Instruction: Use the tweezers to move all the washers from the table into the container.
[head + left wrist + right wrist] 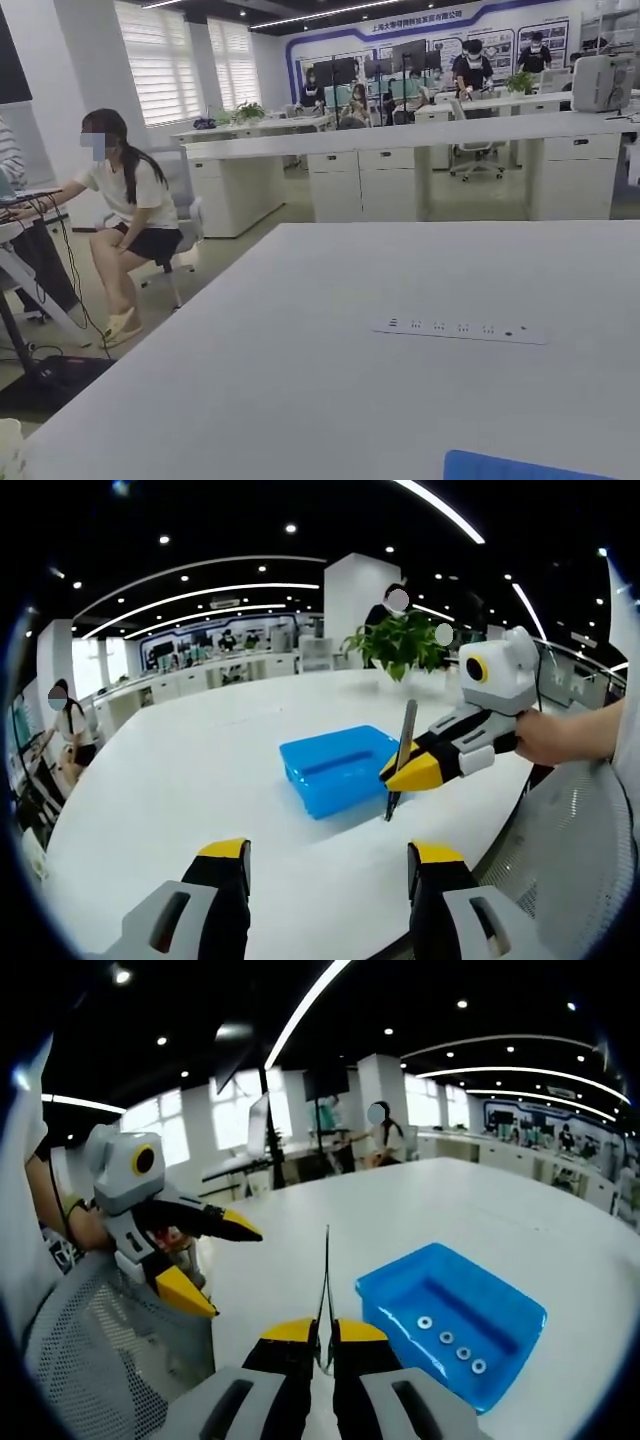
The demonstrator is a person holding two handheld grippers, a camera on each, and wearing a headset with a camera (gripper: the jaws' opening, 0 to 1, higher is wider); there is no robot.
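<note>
Right gripper (326,1332) is clamped shut on the tweezers (326,1260), which poke straight out along its jaws, and the blue container (515,1355) with four washers (452,1346) in a row sits just to their right, while the left gripper (330,852) hangs wide open, empty, looking farther off.
</note>
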